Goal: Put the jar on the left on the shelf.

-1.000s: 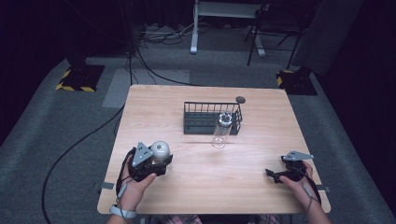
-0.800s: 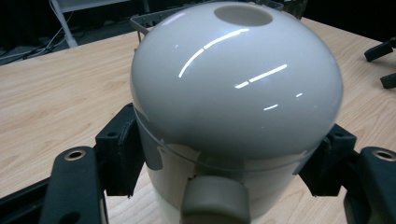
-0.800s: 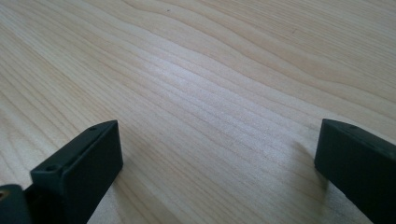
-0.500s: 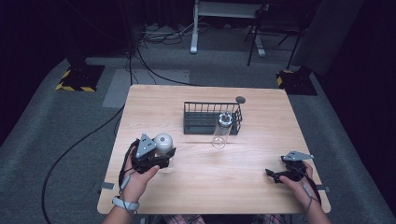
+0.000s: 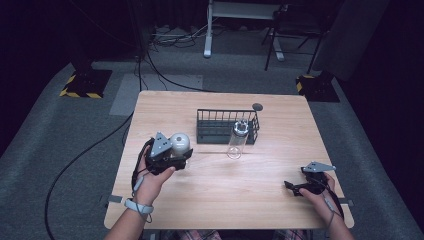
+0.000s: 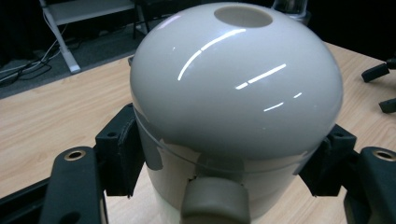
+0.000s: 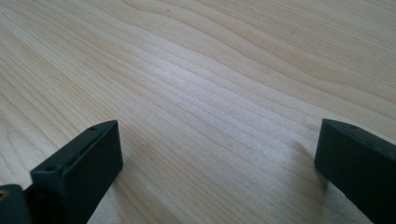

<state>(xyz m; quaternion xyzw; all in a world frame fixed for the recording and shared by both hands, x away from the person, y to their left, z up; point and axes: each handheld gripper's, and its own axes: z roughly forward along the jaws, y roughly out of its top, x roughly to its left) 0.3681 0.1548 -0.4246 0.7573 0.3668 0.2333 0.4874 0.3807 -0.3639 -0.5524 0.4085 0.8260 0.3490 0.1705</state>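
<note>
Two hand-held grippers work over the pale wooden table (image 5: 220, 200). On the high view the left gripper (image 5: 176, 154) sits at about nine o'clock from the table's middle, clamped on a glossy off-white domed lid (image 5: 180, 142). In the left gripper view the black pads (image 6: 119, 156) press against the lid's lower skirt from both sides, the dome (image 6: 236, 81) bulges up between them with a shallow round recess at its top, and a grey-beige tab sticks out at its base towards the camera. Whether the lid's underside touches the wood is hard to judge from here; it looks lifted a little.

At twelve o'clock from the centre stands a black wire basket (image 5: 226, 126), and just in front of its right end, at roughly one o'clock, a clear upright bottle (image 5: 236, 141) without its cap. A small dark round disc (image 5: 257, 106) lies beyond the basket's right corner.

At four o'clock the right gripper (image 5: 295, 187) rests low by the table edge. In the right gripper view its jaws stand wide apart with bare wood grain (image 7: 224, 93) between them.
</note>
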